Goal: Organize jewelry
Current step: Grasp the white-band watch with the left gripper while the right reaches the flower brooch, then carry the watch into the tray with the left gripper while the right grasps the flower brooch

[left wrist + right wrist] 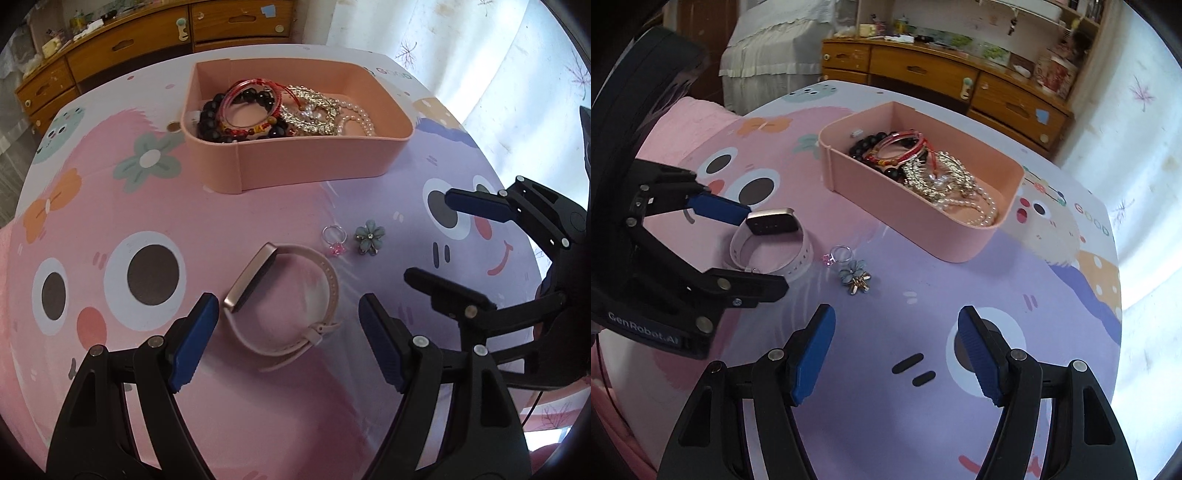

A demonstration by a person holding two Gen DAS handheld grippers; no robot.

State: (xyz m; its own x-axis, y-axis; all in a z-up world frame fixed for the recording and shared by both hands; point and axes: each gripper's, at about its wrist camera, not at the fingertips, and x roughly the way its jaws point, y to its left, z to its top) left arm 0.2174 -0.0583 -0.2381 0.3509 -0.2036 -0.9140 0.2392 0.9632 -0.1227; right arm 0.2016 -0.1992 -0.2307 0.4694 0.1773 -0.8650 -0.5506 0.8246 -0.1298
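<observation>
Both hand-held grippers stood open over loose jewelry.
Left hand-held gripper straddled the watch; right hand-held gripper held nothing. The curved band could slip sideways.

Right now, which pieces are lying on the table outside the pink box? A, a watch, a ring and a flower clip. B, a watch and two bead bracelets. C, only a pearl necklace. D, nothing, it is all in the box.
A: the pink-strapped watch, the small ring and the blue flower clip lie on the table, while the beads and pearls sit inside the pink box.
</observation>
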